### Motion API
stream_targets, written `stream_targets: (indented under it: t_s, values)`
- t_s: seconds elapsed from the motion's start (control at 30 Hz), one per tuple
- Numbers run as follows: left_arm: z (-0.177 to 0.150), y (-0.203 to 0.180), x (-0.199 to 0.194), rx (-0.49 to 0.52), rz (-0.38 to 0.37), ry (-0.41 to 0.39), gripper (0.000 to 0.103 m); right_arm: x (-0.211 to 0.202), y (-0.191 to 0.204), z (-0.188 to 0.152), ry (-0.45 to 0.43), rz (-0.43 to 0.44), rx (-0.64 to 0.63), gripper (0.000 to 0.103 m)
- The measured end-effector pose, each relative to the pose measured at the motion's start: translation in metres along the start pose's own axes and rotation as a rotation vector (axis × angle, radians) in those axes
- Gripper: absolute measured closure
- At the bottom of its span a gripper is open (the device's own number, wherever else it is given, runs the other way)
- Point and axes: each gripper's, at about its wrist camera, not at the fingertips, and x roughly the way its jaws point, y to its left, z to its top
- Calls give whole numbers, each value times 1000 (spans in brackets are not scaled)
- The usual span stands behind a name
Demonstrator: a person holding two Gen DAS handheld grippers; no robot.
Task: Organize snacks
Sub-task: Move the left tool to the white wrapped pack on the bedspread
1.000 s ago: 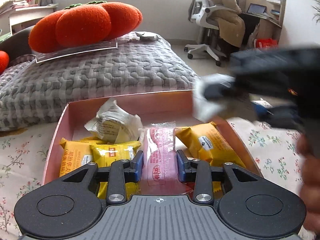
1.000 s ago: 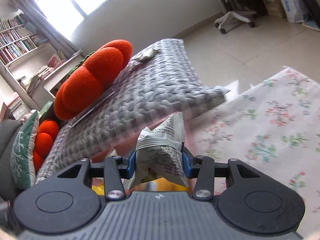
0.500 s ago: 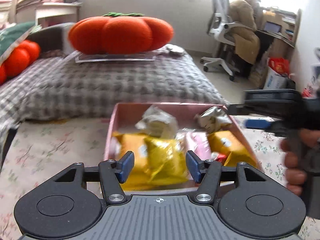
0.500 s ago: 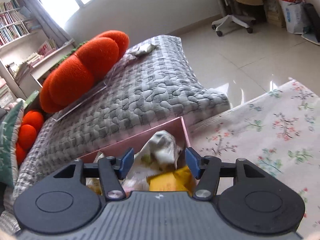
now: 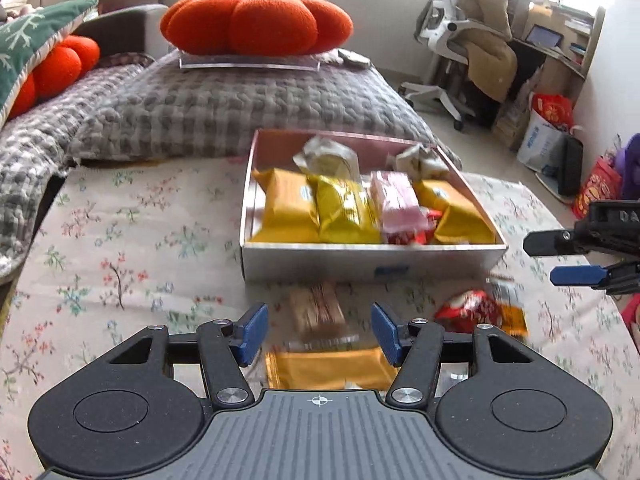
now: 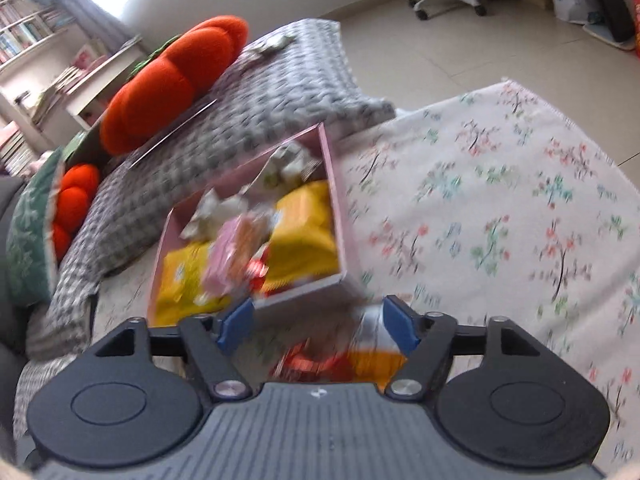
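Both hands pulled back from box (image 5: 372,258); pink pkt released. Left gripper (image 5: 319,334) fingers spread, empty: brown snack (image 5: 316,310) just ahead, lengthwise. Right gripper (image 6: 316,328) opening over red pkt (image 6: 316,360).

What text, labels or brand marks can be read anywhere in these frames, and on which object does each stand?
"DA": pale raised letters on the black body of the right gripper, cut off by the frame edge.
Blue label on the front wall of the pink box: blurred, unreadable.
Print on the snack packets in the box: too blurred to read.
Blue print on the white bag by the desk: too small to read.
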Motion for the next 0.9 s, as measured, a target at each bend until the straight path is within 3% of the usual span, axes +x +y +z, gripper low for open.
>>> stream_targets:
  t_s: [0.17,0.27,0.4,0.57,0.77,0.9]
  values:
    - [-4,13,13,-77,5,56,46,7,0,-11,38,-28,-57,31]
    - [-6,13,15,-74,2,66,46,9,-6,-11,40,-58,-42,31]
    - [-10,2,17,-24,-37,90,46,11,-4,-14,46,-42,-65,32]
    - [-23,-21,26,83,-190,208,44,10,6,-21,54,-21,-126,33]
    - [-39,-45,25,228,-128,234,40,16,19,-29,120,4,-216,33]
    - [-44,-50,23,283,-137,230,35,25,30,-39,177,8,-284,35]
